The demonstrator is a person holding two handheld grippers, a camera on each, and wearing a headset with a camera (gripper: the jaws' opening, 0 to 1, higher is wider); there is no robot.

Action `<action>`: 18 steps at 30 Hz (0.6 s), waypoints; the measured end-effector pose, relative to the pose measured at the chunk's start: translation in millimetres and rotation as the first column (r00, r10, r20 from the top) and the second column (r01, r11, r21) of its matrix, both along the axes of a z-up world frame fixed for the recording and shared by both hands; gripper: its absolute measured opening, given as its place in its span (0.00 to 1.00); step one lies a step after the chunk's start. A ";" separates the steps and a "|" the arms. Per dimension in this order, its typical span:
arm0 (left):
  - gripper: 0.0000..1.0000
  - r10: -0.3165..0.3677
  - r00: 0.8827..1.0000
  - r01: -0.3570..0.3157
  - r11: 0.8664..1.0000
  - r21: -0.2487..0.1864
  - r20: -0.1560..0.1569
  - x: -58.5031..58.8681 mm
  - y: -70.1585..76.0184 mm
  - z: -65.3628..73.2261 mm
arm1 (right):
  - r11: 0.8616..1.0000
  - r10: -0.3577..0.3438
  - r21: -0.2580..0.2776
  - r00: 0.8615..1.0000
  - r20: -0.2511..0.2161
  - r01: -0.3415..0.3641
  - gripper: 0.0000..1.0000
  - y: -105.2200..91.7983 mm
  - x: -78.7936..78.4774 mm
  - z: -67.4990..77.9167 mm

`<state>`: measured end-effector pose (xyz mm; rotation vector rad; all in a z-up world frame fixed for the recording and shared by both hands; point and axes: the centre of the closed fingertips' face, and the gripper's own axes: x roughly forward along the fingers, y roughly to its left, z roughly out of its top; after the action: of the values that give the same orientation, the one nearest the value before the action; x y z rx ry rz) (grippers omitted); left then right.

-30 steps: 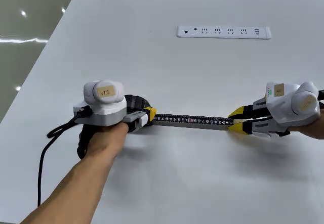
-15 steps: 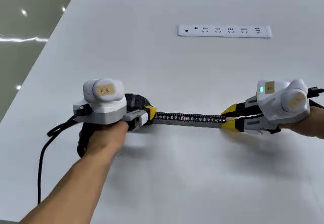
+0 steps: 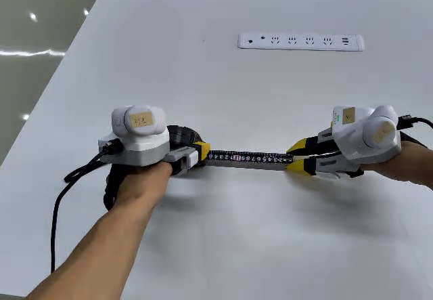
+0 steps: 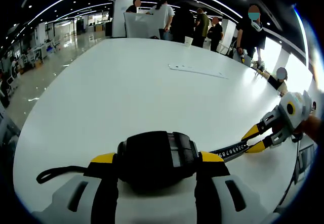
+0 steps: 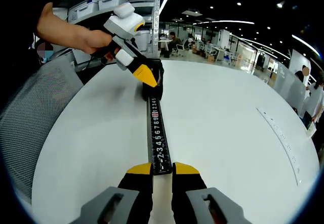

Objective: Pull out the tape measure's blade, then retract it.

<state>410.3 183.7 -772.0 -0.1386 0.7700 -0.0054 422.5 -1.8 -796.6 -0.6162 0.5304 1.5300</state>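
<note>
The tape measure case [image 3: 183, 139] is held clamped in the left claw [image 3: 195, 155], toward the left edge of the white counter [image 3: 270, 97]. The blade [image 3: 247, 158] is seen drawn out rightward, low over the counter, its tip pinched by the right claw [image 3: 295, 158]. A power strip [image 3: 301, 41] is noted well apart, toward the far edge.

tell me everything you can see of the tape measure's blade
The blade is a narrow dark strip with white numerals and one red mark, looking like stiff metal. It is partly drawn out, straight, stretched low over the white table. Its free end is pinched between the yellow tips of the right tool; the other end enters the black case clamped in the left tool.
</note>
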 end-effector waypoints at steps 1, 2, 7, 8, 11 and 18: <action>0.56 0.000 1.000 0.000 1.000 -0.001 0.000 0.1 0.1 -0.1 | 1.000 0.000 0.001 1.000 -0.001 0.000 0.10 1.9 -0.2 -0.2; 0.56 0.000 1.000 0.000 1.000 -0.002 0.000 0.1 0.1 -0.2 | 1.000 0.001 0.003 1.000 -0.004 -0.001 0.10 3.2 -0.5 -0.1; 0.56 0.000 1.000 0.000 1.000 -0.003 -0.002 0.3 0.4 -0.5 | 1.000 0.003 0.010 1.000 -0.004 -0.003 0.10 10.3 -0.6 -0.6; 0.56 0.000 1.000 0.000 1.000 -0.003 -0.002 0.2 0.4 -0.5 | 1.000 0.004 0.011 1.000 -0.004 -0.004 0.10 11.3 -0.5 -0.7; 0.56 0.000 1.000 0.000 1.000 -0.006 -0.003 0.1 0.4 -0.4 | 1.000 0.007 0.014 1.000 -0.004 -0.007 0.10 15.7 -0.6 -1.0; 0.56 0.000 1.000 0.000 1.000 -0.008 -0.003 0.2 0.3 -0.7 | 1.000 0.012 0.018 1.000 -0.006 -0.012 0.10 23.2 -2.8 -0.5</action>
<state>410.5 184.1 -772.7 -0.1465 0.7728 -0.0084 419.6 21.4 -797.1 -0.6022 0.5181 1.5468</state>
